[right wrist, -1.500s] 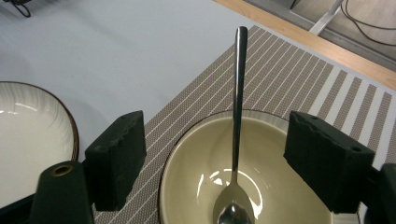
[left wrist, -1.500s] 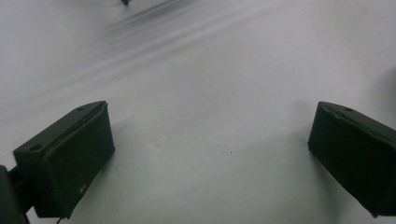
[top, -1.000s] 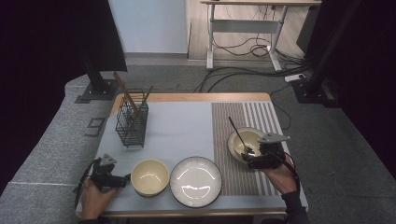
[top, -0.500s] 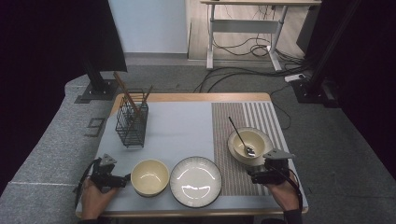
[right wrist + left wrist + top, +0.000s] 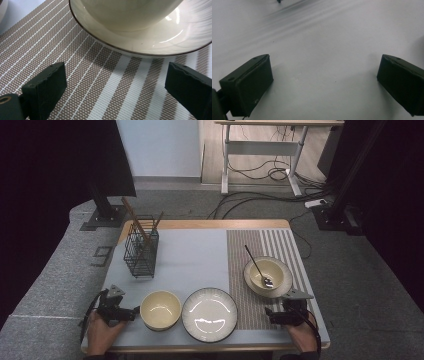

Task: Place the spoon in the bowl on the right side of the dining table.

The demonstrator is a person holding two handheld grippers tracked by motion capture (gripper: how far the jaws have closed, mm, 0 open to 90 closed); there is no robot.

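Right gripper (image 5: 272, 316) sits low at 5 o'clock on the table, jaws wide open w/ nothing in them, over my brown striped woven mat (image 5: 82, 75). At 12 o'clock from it, near, I see the cream bowl on its dark-rimmed saucer (image 5: 267, 276), w/ a metal spoon (image 5: 258, 267) in it. Left gripper (image 5: 131, 311) at 7 o'clock, jaws wide open too, empty, just beside a plain cream bowl (image 5: 160, 309).

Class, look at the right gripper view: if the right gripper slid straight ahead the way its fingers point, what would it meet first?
Most likely the rim of the plate under the cream bowl. The open right gripper hangs over the striped mat; its height is unclear.
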